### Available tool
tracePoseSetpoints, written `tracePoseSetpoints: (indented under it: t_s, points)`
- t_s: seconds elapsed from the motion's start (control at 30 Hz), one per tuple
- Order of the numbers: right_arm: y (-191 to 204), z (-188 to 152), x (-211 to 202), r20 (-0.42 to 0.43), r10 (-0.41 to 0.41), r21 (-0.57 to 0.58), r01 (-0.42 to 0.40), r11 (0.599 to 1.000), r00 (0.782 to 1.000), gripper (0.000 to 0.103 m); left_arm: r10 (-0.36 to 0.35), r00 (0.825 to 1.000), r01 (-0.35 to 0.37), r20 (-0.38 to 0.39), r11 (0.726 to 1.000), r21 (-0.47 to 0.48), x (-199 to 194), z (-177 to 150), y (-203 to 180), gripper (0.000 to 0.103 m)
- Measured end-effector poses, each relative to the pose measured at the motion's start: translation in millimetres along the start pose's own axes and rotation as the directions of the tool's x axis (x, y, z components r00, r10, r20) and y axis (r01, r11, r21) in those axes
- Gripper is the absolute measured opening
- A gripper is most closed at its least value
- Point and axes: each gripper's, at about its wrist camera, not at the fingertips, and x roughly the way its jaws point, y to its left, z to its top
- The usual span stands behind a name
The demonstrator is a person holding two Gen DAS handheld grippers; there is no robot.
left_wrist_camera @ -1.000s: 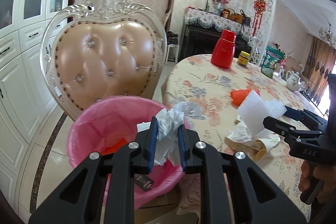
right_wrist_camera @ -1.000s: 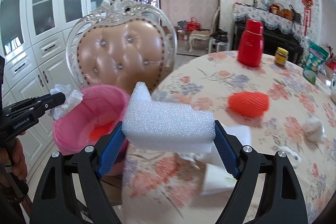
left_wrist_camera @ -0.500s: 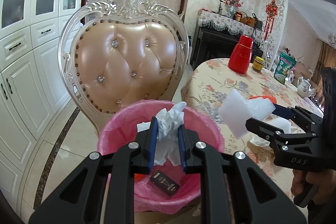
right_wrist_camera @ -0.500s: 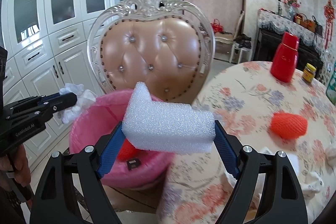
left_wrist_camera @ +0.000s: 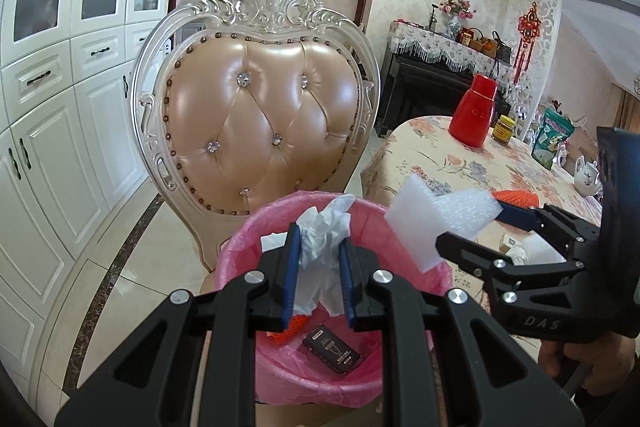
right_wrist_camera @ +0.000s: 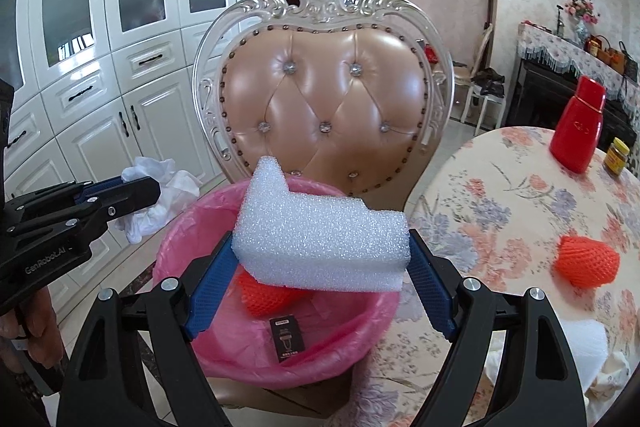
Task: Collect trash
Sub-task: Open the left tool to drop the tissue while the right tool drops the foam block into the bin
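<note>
you're gripping crumpled tissue [left_wrist_camera: 324,239] in the nearly closed left gripper [left_wrist_camera: 318,279] and a foam block [right_wrist_camera: 320,239] across the wide right gripper [right_wrist_camera: 320,283]; the pink-lined bin [right_wrist_camera: 180,239] is sitting just beyond both fingertips, so centre over it before releasing.

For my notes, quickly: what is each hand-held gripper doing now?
Left hand-held gripper: shut on crumpled tissue.
Right hand-held gripper: shut on white foam block.

I've swung both grippers off the table [right_wrist_camera: 500,195] – tissue [left_wrist_camera: 324,239] and foam block [right_wrist_camera: 320,247] now hang over the pink bin [right_wrist_camera: 192,227]
</note>
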Motion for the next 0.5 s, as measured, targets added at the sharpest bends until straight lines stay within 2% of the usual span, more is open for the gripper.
tracePoseSetpoints:
  t_s: [0.13,0.2,0.27,0.5]
  points:
    - [5.7,1.0,4.4,-0.003,0.015,-0.005,-0.015,1.0,1.0,0.078,0.003,1.0,-0.003,0.002,1.0,-0.002,-2.0,-0.3,1.6,0.019]
    - [8.7,1.3,5.5,-0.003,0.019,-0.012,-0.019,1.0,1.0,0.078,0.006,1.0,-0.006,0.004,1.0,-0.003,-2.7,-0.1,2.7,0.024]
    - [10.6,1.9,7.1,-0.008,0.021,-0.016,-0.021,1.0,1.0,0.079,0.009,1.0,-0.009,0.009,1.0,-0.01,-4.5,0.3,3.6,0.049]
    - [12.0,-0.3,13.0,-0.019,0.022,-0.02,-0.022,1.0,1.0,0.083,0.016,1.0,-0.016,0.01,1.0,-0.009,-7.1,0.9,4.9,0.051]
